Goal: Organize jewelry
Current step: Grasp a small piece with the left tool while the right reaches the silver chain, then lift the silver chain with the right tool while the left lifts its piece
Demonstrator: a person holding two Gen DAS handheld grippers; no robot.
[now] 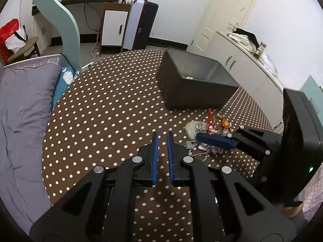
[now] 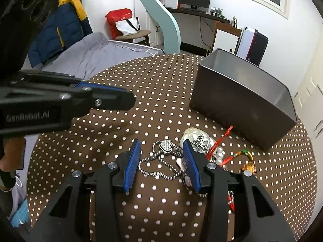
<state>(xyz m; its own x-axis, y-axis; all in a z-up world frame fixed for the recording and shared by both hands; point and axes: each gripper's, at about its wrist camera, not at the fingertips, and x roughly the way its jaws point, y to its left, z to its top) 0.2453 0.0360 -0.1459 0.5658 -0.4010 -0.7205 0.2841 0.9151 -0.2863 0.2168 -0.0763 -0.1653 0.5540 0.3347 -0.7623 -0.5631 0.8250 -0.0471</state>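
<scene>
Right tool (image 2: 161, 153) spread wide around braided silver chain (image 2: 155, 167), left tool (image 1: 162, 141) narrow, empty, boxy grey metal bin (image 2: 238, 102) beyond.

My fingers (image 2: 134, 166) wear ribbed blue pads on black frames. The table (image 2: 125, 137) is brown with white polka dots. The box (image 2: 240, 102) is dark grey. The chain (image 2: 157, 171) is speckled silver-black, beside a red cord (image 2: 219, 142) and a grey bed (image 1: 22, 104).

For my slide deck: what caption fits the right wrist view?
Open right claw straddles a silver chain necklace on the polka-dot tablecloth, gray bin beyond.
</scene>
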